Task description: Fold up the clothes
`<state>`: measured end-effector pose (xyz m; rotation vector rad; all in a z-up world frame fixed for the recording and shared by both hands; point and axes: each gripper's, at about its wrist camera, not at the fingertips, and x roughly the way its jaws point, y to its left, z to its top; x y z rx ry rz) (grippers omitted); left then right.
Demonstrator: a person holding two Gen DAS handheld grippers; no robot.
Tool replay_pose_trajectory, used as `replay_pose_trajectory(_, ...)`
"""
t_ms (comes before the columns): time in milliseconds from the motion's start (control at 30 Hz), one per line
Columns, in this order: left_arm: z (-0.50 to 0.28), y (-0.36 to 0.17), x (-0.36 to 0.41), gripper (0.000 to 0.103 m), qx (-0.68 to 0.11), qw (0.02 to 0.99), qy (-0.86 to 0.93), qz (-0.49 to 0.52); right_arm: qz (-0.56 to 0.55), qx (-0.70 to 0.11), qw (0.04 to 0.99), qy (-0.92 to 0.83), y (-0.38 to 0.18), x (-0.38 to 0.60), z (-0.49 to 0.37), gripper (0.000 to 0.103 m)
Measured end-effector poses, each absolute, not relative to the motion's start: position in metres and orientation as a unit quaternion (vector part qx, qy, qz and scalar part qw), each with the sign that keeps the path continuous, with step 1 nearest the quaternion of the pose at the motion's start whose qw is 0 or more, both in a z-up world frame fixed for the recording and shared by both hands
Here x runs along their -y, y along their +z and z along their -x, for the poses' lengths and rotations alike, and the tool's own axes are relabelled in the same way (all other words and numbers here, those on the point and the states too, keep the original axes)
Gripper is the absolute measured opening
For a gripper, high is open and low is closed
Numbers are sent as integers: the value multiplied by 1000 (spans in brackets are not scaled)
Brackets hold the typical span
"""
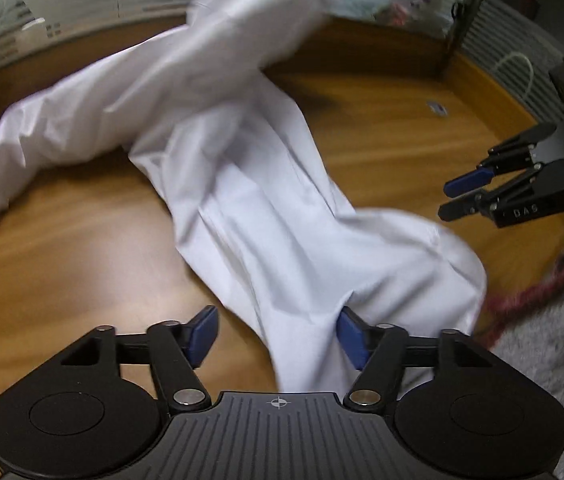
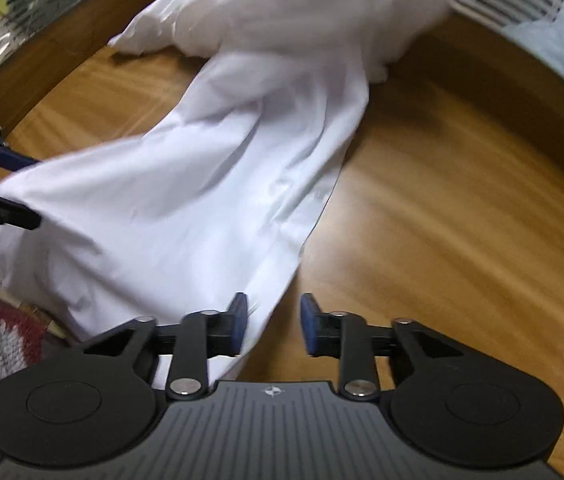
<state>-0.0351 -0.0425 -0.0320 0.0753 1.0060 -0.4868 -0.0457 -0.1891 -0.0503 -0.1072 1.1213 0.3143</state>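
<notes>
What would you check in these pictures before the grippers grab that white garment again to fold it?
1. Left gripper open: ok; the near end of the white garment lies between its fingers, unpinched.
2. Right gripper open: ok; the cloth's edge lies beside its left finger.
3. Garment flat: not ok; the far part is bunched and wrinkled.
4. Garment fully on the wooden table: not ok; its near end hangs over the edge.
5. Bare table beside the cloth: ok.
6. Which piece of clothing it is: cannot tell.
</notes>
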Motion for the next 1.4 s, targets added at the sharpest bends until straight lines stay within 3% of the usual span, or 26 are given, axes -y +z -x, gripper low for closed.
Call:
replay_pose_trajectory(67,23,-29,42,86,-465,857,-219,-31,48,-519,842,140,-46,190,37,49)
replay_pose_trajectory(200,-2,-15,33,92,-446,869,-213,-15,43,-505,853,128,-43,192,10,58)
replay_pose_trajectory(500,-69,-11,51,98,-424,882,-203,-18,36,-491,866,87,-56,216,-54,69)
replay_pose_trajectory(567,-82,-13,54,98,-425,882,-202,-15,36,-483,872,71,-54,226,-69,79)
replay_pose_trajectory(667,-100,-15,58,98,-427,883,-196,-9,35,-467,882,46,-51,246,-86,83)
replay_pose_trajectory(933,-136,-9,59,98,-417,891,-178,37,19,-443,896,12,-44,293,-144,85)
replay_pose_trajectory(1000,-142,-7,60,98,-416,892,-170,37,12,-442,897,23,-45,297,-157,83)
replay_pose_trajectory(1100,-150,-3,61,98,-419,893,-159,45,11,-446,894,46,-44,292,-166,64)
replay_pose_trajectory(1133,-152,-1,60,98,-420,892,-156,53,11,-447,893,53,-44,291,-170,48)
replay_pose_trajectory(1167,-155,0,59,98,-421,892,-153,63,11,-448,892,61,-44,289,-173,24)
replay_pose_trajectory(1200,-156,2,58,98,-422,891,-150,72,9,-450,890,69,-43,287,-175,14)
replay_pose_trajectory(1233,-157,3,57,98,-422,891,-148,80,7,-452,889,78,-42,284,-174,10)
replay_pose_trajectory(1400,-157,12,57,98,-424,886,-152,111,23,-443,888,123,-28,253,-155,8)
